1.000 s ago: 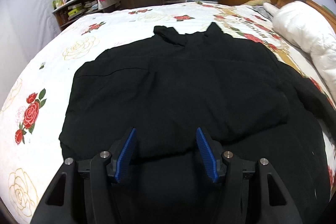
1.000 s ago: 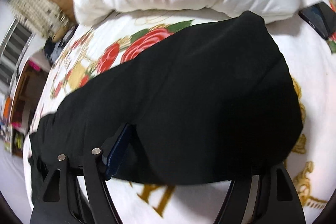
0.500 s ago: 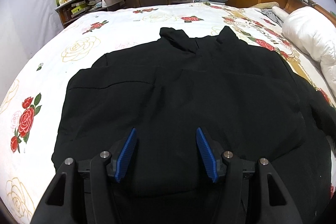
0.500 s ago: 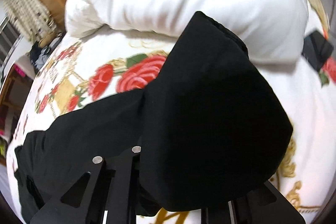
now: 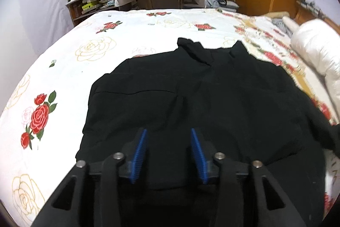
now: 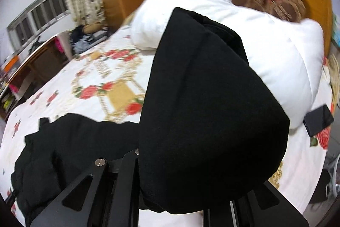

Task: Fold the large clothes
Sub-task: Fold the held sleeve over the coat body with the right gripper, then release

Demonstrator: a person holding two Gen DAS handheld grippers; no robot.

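Black garment (image 6: 208, 110) sleeve clamped in right gripper (image 6: 170, 195) above bed (image 6: 63, 95)

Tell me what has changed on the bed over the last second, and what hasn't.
The right claw has shut on the sleeve of the black garment and lifted it off the bedspread, so it now hangs in front of the white duvet. The left claw has been closing over the hem, not gripping. The garment's body, the phone and the duvet stayed put.
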